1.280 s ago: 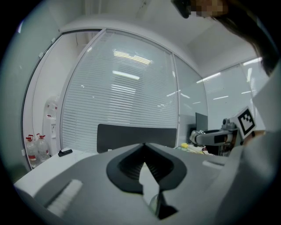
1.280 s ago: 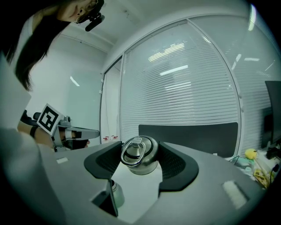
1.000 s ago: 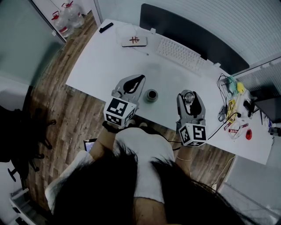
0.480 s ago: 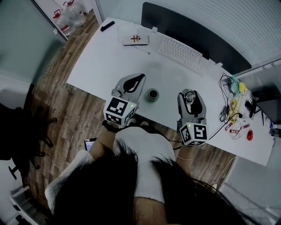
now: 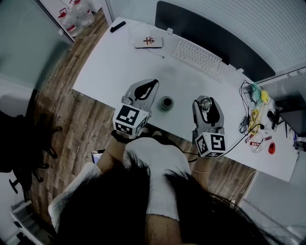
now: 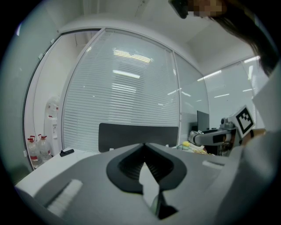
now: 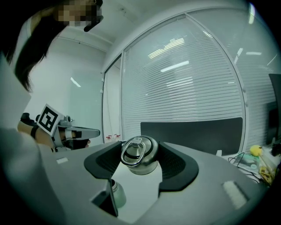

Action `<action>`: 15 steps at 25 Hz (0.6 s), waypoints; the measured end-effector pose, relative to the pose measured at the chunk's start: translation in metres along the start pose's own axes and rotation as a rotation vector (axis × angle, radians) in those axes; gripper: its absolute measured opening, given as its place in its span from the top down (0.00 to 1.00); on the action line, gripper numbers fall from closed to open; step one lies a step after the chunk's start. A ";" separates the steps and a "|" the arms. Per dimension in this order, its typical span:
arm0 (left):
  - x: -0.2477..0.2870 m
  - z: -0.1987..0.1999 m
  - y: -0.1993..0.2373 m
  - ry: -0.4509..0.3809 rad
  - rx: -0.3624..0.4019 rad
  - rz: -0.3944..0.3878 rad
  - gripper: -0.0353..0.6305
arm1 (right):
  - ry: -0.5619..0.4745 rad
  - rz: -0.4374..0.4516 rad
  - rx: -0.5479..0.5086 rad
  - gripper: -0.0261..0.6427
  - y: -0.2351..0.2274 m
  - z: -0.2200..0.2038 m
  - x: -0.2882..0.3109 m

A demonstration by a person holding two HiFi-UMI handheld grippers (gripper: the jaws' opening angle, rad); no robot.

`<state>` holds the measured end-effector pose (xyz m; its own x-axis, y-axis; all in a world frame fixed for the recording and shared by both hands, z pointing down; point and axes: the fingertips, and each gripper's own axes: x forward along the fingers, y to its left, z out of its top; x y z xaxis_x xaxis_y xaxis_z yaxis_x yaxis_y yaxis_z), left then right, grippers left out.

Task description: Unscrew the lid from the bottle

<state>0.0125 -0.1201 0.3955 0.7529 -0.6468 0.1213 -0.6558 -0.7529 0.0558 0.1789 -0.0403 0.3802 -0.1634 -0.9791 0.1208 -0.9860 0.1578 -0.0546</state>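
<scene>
- The lid (image 7: 139,154), a metal cap with a ring on top, was off the bottle and sat clamped between the two dark pads of the right gripper (image 5: 206,101), held clear of the table (image 5: 110,62).
- The bottle (image 5: 166,103) stood upright and open-topped on the table near its front edge, between the two grippers and touching neither.
- In the right gripper view a metal cylinder (image 7: 116,193), probably the bottle, showed low on the left under the jaw.
- The left gripper (image 5: 152,84) hung just left of the bottle with its jaws pressed together and nothing between them.
- Both grippers pointed roughly level, away from the person, whose dark hair filled the bottom of the head view.
- Farther back on the table lay a white keyboard (image 5: 200,58) in front of a dark panel (image 5: 210,38), and a white card (image 5: 148,42) with a red mark.
- A tangle of cables (image 5: 253,119) and small bits lay at the table's right end.
- Water jugs (image 5: 76,14) stood on the wooden floor (image 5: 62,119) beyond the far left corner.
</scene>
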 end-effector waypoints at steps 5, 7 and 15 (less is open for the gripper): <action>0.003 -0.002 0.002 0.004 -0.006 0.002 0.86 | 0.012 -0.002 0.002 0.58 -0.002 -0.004 0.002; 0.003 -0.002 0.002 0.004 -0.006 0.002 0.86 | 0.013 -0.002 0.005 0.58 -0.002 -0.004 0.002; 0.007 -0.001 0.004 -0.001 0.002 0.002 0.86 | 0.013 -0.003 0.013 0.58 -0.006 -0.005 0.001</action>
<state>0.0151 -0.1279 0.3972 0.7514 -0.6488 0.1203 -0.6575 -0.7516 0.0535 0.1848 -0.0418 0.3856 -0.1609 -0.9778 0.1341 -0.9860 0.1531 -0.0667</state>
